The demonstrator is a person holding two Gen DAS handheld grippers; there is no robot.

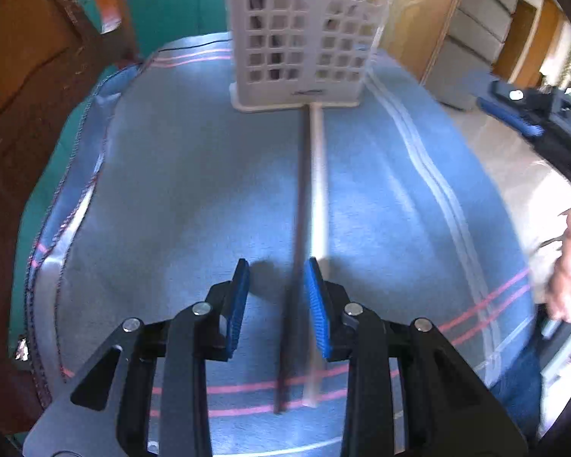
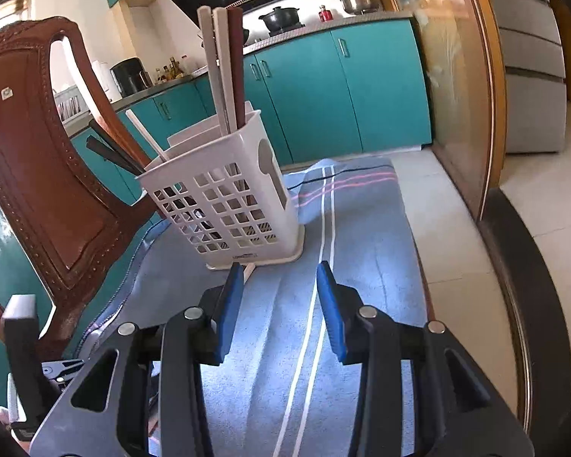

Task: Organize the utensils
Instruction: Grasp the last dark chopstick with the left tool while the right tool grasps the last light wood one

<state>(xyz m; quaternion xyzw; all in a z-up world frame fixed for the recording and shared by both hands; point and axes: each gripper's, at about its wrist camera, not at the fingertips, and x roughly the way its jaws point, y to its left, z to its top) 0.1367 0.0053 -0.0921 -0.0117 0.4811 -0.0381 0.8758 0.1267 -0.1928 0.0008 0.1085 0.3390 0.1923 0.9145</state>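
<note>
White plastic holder (image 2: 224,205) holds upright chopsticks (image 2: 224,72).

White plastic holder (image 2: 224,205); blue woven cloth (image 1: 194,175); glossy wooden chair (image 2: 45,152).

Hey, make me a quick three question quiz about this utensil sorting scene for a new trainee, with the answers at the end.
1. True or false: the left tool grips a chopstick.
2. What lies on the blue cloth between the left tool's pads?
A. a spoon
B. two chopsticks
C. nothing
3. Fill in: chopsticks already stand in the white ____.

Key:
1. False; it is open.
2. B
3. holder
</note>
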